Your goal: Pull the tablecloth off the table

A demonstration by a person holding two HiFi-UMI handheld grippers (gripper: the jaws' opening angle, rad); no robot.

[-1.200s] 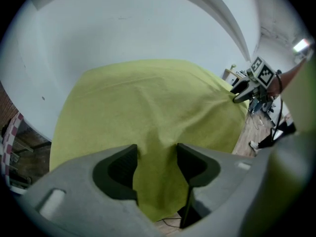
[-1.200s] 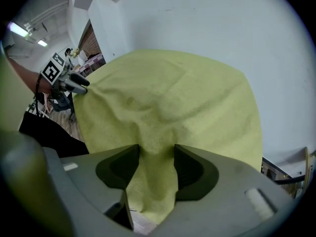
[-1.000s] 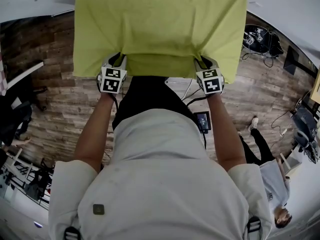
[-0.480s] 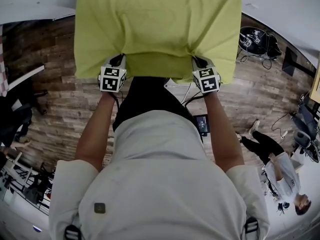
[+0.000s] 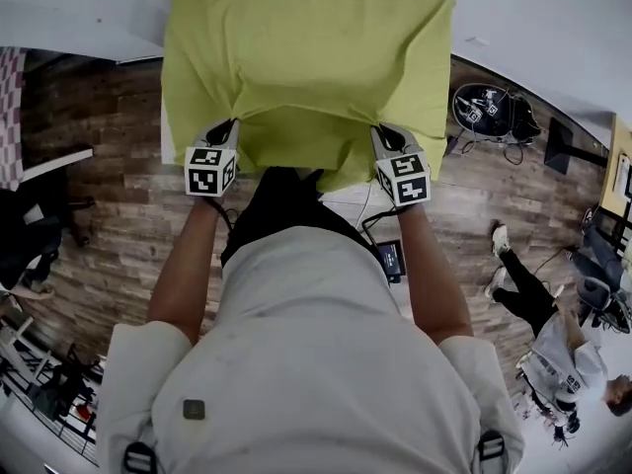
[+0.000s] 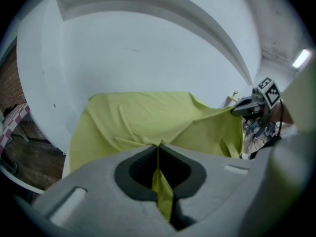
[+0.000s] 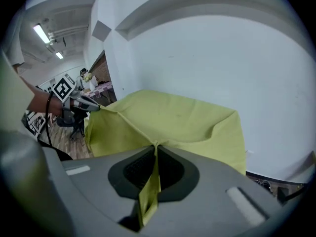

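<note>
**Both jaws pinched on the near hem, cloth lying ahead**

The tablecloth [image 5: 306, 57] lay spread straight ahead of the person, its length running away from the body toward the white wall [image 5: 79, 8]. The table beneath it was almost wholly hidden by the yellow-green fabric. The left gripper [image 5: 235, 123] and the right gripper [image 5: 376, 129] stood side by side at the near edge, about level with each other, so neither hand was the closer one. Each pair of jaws was pressed together on the hem, with a thin fold of cloth passing between them and hanging out behind. Between the two grips the near edge sagged a little, and outside them the corners drooped toward the wooden floor [image 5: 118, 225]. Creases ran from each pinch out across the fabric, which suggested it was under tension. Since all the cloth lay beyond the jaws, the pull would probably have to come back toward the body, with both hands drawing evenly to keep the far end from skewing
</note>
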